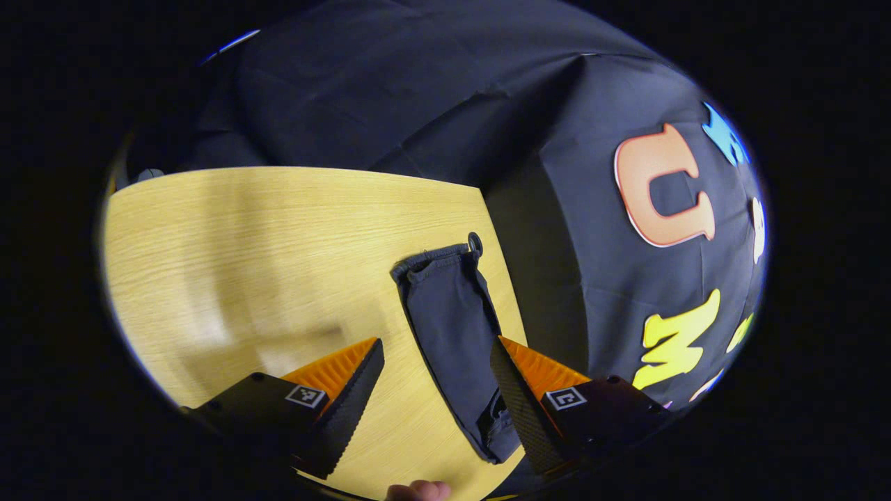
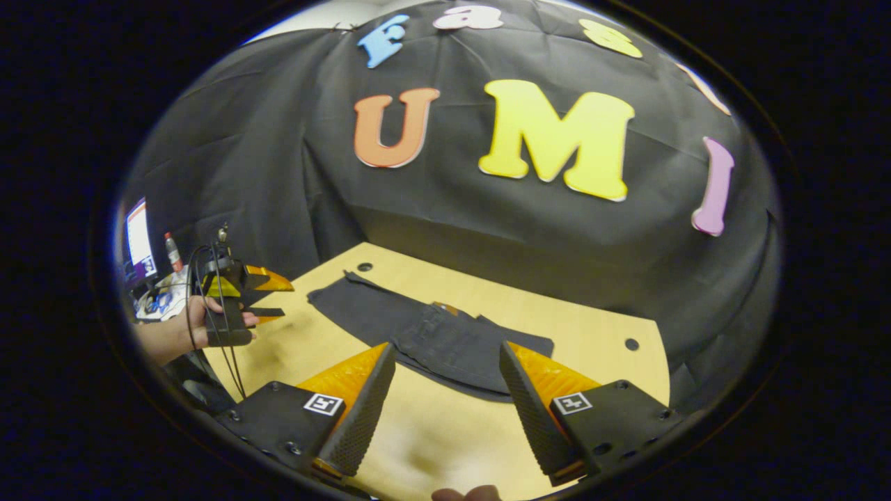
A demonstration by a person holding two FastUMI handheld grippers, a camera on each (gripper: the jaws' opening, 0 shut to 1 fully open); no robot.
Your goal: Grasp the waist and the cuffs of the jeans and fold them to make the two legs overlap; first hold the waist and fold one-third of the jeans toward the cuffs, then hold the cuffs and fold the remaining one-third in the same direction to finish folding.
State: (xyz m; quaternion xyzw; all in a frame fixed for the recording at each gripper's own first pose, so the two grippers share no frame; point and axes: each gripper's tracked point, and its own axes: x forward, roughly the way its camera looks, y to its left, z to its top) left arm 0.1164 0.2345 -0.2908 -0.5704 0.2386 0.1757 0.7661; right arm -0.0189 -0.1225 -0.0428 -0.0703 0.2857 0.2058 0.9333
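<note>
A: Here's the pale wooden bench [image 2: 598,327], and the dark denim jeans [image 2: 431,337] are lying flat along its far side, close to the black cloth wall [image 2: 278,174].

B: The right gripper [image 2: 445,390] hangs above the near edge of the jeans, jaws spread wide, nothing between them.

A: And off to the side in the right gripper view, a hand [image 2: 198,323] holds the left gripper [image 2: 268,296] above the bench, apart from the jeans, jaws parted and empty.

B: In the left gripper view, one narrow end of the jeans [image 1: 452,327] runs away along the bench edge [image 1: 501,250], with a round hole in the bench [image 1: 475,243] just beyond its tip. The left gripper [image 1: 437,379] is wide open over it, the cloth passing beside one finger [image 1: 518,410].
</note>
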